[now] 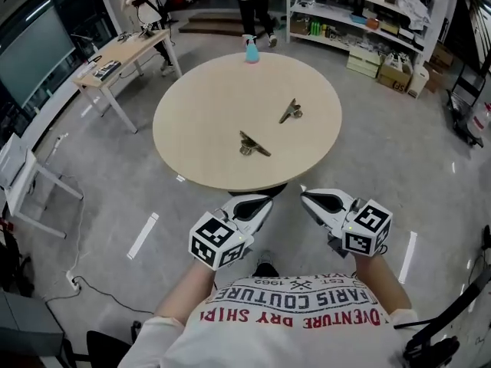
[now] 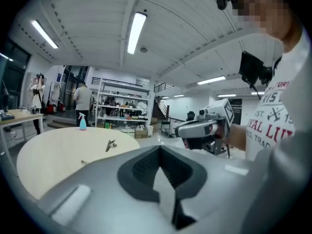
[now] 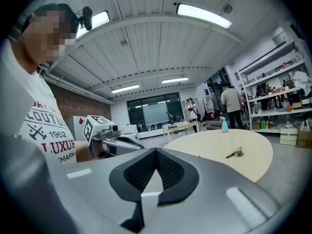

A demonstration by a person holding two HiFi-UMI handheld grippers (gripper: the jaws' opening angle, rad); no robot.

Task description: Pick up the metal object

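Note:
Two metal objects lie on the round wooden table (image 1: 192,83): one near its front edge (image 1: 254,145) and one further back to the right (image 1: 291,112). Both grippers hang in front of the table, below its near edge and apart from the objects. My left gripper (image 1: 263,202) is shut with nothing in it, and so is my right gripper (image 1: 306,196). The left gripper view shows its own closed jaws (image 2: 160,149), the farther metal object (image 2: 111,145) and the right gripper (image 2: 204,128). In the right gripper view its jaws (image 3: 156,153) meet, with one metal object (image 3: 235,153) on the table.
A blue spray bottle (image 1: 252,50) stands at the table's far edge. A desk (image 1: 123,56) is at the back left, shelves with boxes (image 1: 368,21) at the back right. Two people stand beyond the table. Grey floor surrounds it.

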